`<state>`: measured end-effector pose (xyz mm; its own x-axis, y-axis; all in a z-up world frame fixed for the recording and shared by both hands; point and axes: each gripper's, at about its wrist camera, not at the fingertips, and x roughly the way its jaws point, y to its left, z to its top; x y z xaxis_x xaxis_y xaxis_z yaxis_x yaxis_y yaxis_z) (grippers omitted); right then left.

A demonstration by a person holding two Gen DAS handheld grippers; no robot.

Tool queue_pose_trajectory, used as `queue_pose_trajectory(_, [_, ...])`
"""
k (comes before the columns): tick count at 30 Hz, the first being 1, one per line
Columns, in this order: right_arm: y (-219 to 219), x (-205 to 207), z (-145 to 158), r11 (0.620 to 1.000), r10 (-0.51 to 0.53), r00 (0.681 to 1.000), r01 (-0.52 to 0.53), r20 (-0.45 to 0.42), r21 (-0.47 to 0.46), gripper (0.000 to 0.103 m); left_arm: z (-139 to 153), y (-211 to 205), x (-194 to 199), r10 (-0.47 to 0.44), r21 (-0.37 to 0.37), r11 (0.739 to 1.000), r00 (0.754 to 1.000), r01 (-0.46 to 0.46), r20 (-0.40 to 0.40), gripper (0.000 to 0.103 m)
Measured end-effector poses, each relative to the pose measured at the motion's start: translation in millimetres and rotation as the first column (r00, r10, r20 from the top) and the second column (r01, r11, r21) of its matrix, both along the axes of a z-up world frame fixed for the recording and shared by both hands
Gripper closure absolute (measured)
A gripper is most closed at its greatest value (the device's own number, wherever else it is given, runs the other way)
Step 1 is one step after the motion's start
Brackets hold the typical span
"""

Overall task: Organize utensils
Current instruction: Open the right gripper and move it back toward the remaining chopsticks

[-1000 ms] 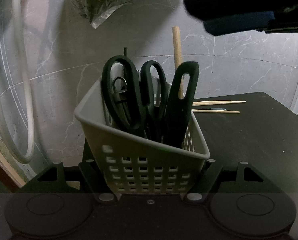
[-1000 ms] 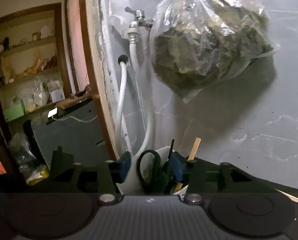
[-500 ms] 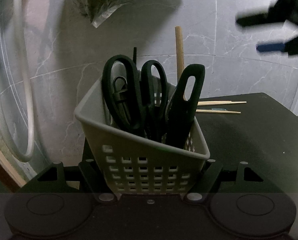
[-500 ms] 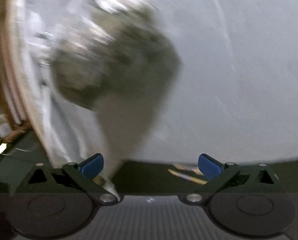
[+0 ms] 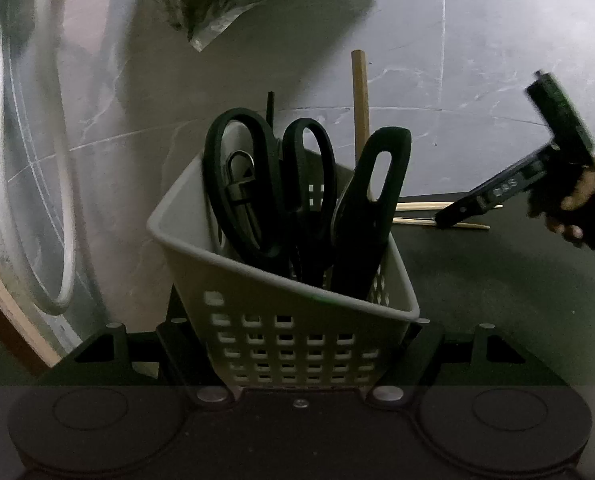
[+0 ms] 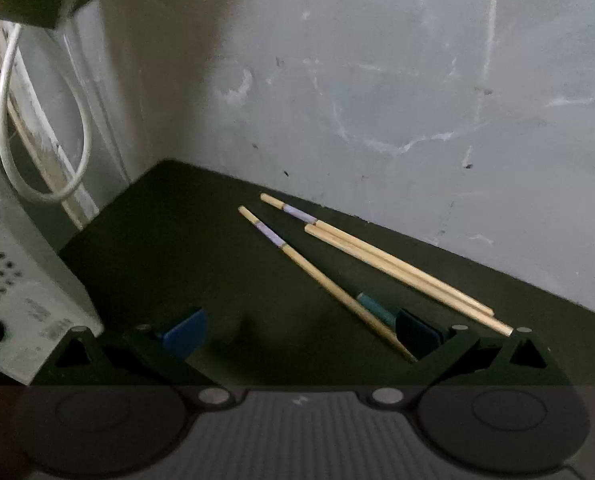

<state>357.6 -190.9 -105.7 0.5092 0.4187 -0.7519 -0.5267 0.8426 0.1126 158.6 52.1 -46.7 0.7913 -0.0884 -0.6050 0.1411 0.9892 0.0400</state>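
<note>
Left gripper [image 5: 297, 354]: clamped on the basket [image 5: 289, 320], fingertips hidden behind it.
Scissors [image 5: 269, 188]: blades buried inside basket.
Right gripper [image 6: 301, 330]: spread wide (empty), one pad covering the chopsticks [image 6: 377, 264] on the bench [image 6: 185, 240], beyond basket.

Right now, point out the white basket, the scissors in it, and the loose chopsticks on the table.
white basket [image 5: 281, 344]: left wrist view, on its perforated front wall.
scissors [image 5: 237, 184]: left wrist view, on the larger black handle loop.
chopsticks [image 6: 381, 258]: right wrist view, mid-shaft of the upper pair.

Right hand-held gripper [image 6: 301, 330] swung down — jaws wider — over chopsticks [image 6: 377, 264].
</note>
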Motion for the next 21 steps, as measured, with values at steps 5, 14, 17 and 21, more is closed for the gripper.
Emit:
queue_pose_trajectory(5, [4.5, 38.1, -13.3, 0.998, 0.053, 0.996, -0.054, -0.068, -0.016, 0.000, 1.8, -4.1, -0.3, 0.023, 0.005, 1.000, 1.000, -0.023, -0.005, 0.026])
queue_pose_trajectory(14, [11.5, 55.5, -21.8, 0.993, 0.112, 0.987, -0.114, -0.115, -0.019, 0.000, 3.8, -9.3, -2.0, 0.057, 0.011, 0.998, 0.998, -0.057, -0.009, 0.026])
queue_pose_trajectory(17, [12.3, 56.1, -25.0, 0.992, 0.122, 0.985, -0.126, -0.123, -0.017, 0.001, 4.0, -10.3, -3.2, 0.064, 0.013, 0.998, 0.998, -0.063, -0.011, 0.026])
queue_pose_trajectory(21, [12.4, 55.7, -28.8, 0.991, 0.129, 0.983, -0.133, -0.134, -0.019, 0.001, 4.5, -11.6, -5.0, 0.070, 0.013, 0.997, 0.997, -0.070, -0.014, 0.026])
